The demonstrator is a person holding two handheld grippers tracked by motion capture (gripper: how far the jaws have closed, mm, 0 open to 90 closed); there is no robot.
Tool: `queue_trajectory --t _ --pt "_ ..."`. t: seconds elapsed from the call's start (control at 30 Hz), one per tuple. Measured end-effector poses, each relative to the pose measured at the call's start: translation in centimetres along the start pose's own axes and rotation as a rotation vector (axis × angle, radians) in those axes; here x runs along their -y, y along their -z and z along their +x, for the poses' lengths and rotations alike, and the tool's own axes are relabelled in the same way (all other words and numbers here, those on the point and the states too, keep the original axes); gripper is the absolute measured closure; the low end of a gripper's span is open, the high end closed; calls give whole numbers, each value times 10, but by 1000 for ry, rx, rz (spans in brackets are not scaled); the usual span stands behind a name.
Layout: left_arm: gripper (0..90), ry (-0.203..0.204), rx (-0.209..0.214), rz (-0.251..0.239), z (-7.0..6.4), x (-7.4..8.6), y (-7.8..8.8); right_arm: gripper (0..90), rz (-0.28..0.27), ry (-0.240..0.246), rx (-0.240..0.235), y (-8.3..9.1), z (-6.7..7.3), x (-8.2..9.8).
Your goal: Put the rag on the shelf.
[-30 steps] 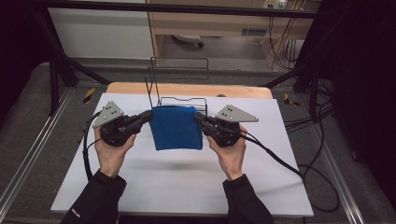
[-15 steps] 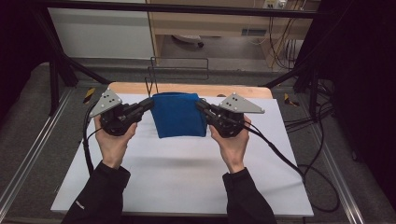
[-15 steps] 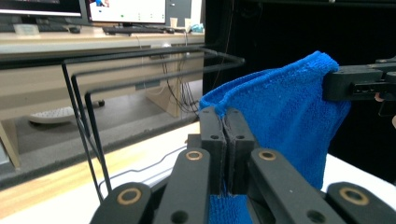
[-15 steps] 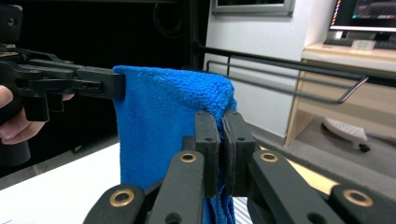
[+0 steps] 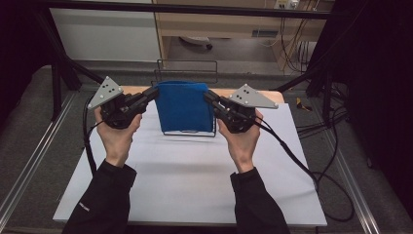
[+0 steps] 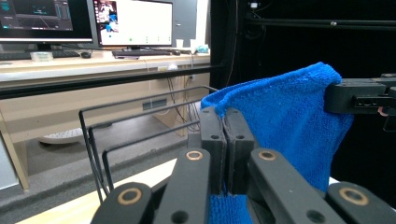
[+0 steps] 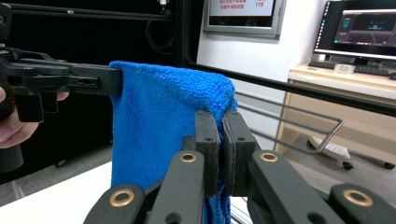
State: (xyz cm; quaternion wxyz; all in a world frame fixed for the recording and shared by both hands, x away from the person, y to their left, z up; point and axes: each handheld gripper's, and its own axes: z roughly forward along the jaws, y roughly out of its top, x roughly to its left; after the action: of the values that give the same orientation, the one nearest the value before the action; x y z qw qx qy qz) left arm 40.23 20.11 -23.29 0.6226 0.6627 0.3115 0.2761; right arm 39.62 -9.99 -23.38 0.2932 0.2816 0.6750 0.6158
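Blue microfibre towel [image 5: 184, 105] hanging over wire rack [image 5: 187, 130], soft, light, floppy; pinched at top corners by left gripper [image 5: 155, 91] and right gripper [image 5: 208, 95], both clamped. Best held at corners.

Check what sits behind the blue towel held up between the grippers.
A black wire rack stands behind the blue towel; its top bars and base show, its middle is covered.

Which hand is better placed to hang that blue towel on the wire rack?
Neither clearly: left gripper and right gripper each pinch a top corner of the towel, level, in front of the rack.
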Motion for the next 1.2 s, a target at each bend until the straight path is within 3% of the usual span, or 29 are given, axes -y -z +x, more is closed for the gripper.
queue_trajectory --t 0.47,0.77,1.2 --pt "880 27 0 -34 11 -17 -14 866 -26 22 39 -11 -8 -20" --pt "880 1 -20 -41 14 -35 -22 866 -38 30 52 -16 -15 -32" --pt "881 -3 -26 -68 18 -57 -31 866 -61 37 69 -24 -24 -52"
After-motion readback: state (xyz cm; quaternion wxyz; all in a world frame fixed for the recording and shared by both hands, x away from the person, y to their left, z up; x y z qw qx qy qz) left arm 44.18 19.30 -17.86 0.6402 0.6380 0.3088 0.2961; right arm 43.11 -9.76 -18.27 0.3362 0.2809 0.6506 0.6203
